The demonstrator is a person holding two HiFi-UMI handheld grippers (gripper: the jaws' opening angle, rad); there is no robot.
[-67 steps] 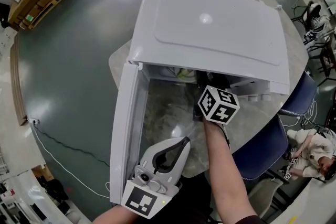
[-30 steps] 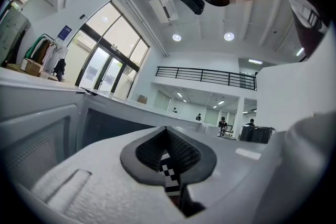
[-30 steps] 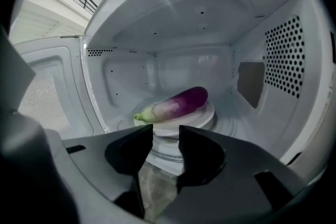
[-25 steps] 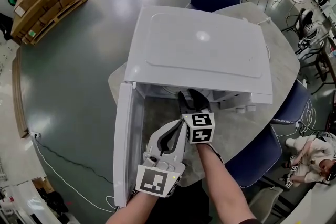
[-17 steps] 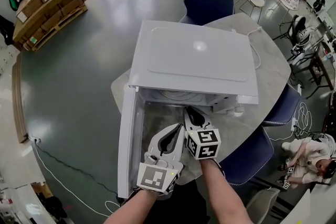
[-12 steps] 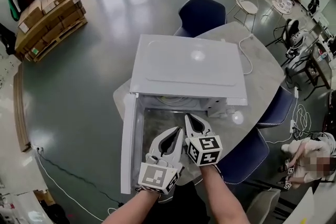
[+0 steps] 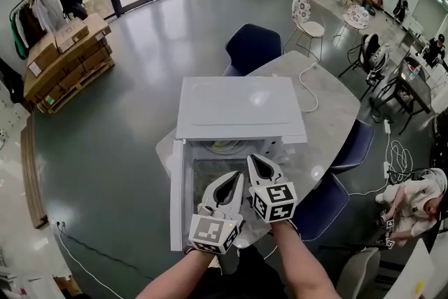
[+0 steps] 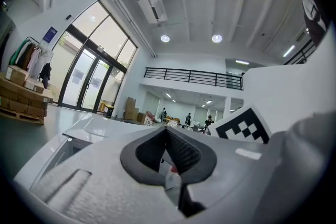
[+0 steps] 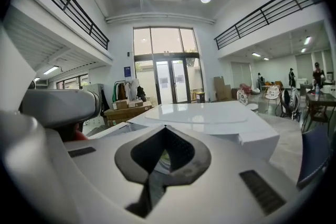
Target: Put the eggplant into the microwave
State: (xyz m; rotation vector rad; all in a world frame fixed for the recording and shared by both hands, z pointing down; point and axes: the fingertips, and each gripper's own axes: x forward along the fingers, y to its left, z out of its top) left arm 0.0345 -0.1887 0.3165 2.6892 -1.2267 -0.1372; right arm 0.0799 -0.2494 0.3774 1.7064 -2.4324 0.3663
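Observation:
The white microwave (image 7: 238, 108) stands on a round marble table (image 7: 332, 112), and its door (image 7: 177, 199) hangs open to the left. Under its top edge only a pale round plate (image 7: 225, 147) shows in the cavity. No eggplant is visible in any view. Both grippers hover side by side in front of the opening, clear of it. My left gripper (image 7: 238, 177) (image 8: 166, 129) has its tips together and nothing between them. My right gripper (image 7: 256, 159) (image 9: 165, 127) is shut and empty too, pointing at the microwave (image 9: 199, 113).
Blue chairs stand behind (image 7: 253, 45) and right of the table (image 7: 353, 143) (image 7: 318, 206). A white cable (image 7: 304, 91) trails over the tabletop. A person (image 7: 413, 206) sits low at the right. Stacked boxes on pallets (image 7: 63, 52) lie far left.
Both grippers have pulled back from the microwave's mouth and risen. The right gripper's jaws, open at the cavity a second ago, are now closed. The head view takes in more of the room.

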